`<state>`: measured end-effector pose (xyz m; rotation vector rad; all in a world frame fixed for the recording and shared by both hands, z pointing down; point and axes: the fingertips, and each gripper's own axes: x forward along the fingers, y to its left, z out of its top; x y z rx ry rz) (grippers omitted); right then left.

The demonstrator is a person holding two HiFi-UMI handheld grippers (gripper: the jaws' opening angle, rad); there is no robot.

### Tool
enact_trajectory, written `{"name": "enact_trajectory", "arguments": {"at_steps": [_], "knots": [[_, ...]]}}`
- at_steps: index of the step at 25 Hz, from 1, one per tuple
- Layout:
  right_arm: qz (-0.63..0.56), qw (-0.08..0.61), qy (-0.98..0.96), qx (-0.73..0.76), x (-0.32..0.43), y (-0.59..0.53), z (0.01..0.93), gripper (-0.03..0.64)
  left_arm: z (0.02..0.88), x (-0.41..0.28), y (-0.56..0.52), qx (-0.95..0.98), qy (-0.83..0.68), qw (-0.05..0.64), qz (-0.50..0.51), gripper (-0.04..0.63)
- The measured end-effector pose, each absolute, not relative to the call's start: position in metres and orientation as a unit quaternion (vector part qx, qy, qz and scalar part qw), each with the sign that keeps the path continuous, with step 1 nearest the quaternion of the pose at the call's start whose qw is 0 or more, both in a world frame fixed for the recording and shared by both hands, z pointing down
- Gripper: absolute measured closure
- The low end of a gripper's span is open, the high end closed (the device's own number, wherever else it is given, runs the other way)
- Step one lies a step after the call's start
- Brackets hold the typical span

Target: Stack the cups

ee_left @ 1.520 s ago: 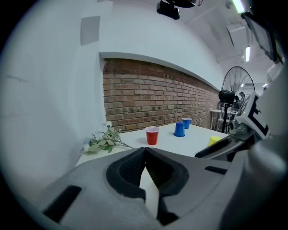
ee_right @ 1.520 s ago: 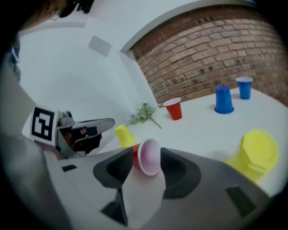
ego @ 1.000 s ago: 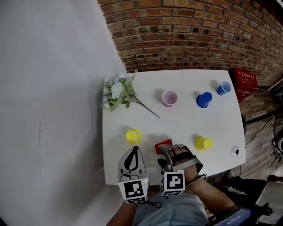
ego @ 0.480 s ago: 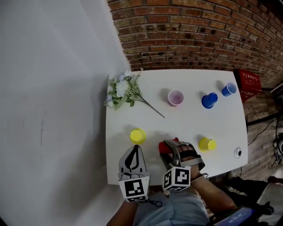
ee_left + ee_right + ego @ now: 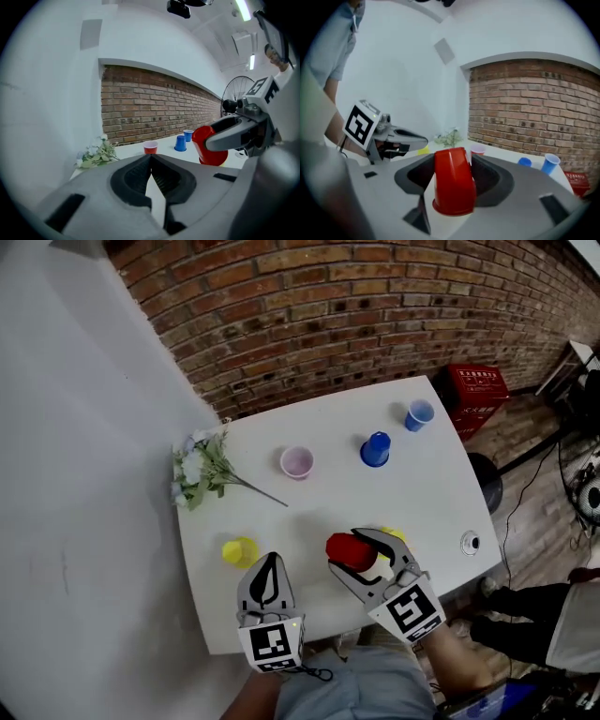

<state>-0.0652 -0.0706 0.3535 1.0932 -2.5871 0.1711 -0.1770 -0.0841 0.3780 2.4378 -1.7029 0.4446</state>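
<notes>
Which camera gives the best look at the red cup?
The right gripper view: the red cup sits centre frame, whole, rim toward the camera, gripped by the right claw. The head view shows it partly under the jaws; the left gripper view catches it off to the side.

Six cups in all. One red cup [image 5: 349,550] sits in the right claw [image 5: 345,551]. Two are yellow: the near yellow cup [image 5: 239,551] just beside the left claw [image 5: 272,559], and the half-hidden yellow cup [image 5: 395,535] behind the right claw. Two are blue, the inverted blue cup [image 5: 375,449] and the far blue cup [image 5: 419,414], well beyond it. There is one pink cup [image 5: 297,462] and one flower bunch [image 5: 199,470]. Two claws.
</notes>
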Motion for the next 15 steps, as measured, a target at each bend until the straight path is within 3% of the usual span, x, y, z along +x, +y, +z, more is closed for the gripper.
{"name": "enact_trajectory", "arguments": {"at_steps": [3, 9, 15], "knots": [[0.09, 0.108, -0.893, 0.427, -0.013, -0.071, 0.331, 0.367, 0.375, -0.149, -0.086, 0.821, -0.547, 0.062, 0.15, 0.586], [0.095, 0.081, -0.86, 0.495, 0.101, -0.068, 0.336, 0.365, 0.379, -0.108, -0.085, 0.831, -0.53, 0.058, 0.159, 0.586], [0.138, 0.062, -0.866, 0.477, 0.141, -0.063, 0.387, 0.365, 0.393, -0.089, -0.081, 0.82, -0.539, 0.065, 0.181, 0.586]]}}
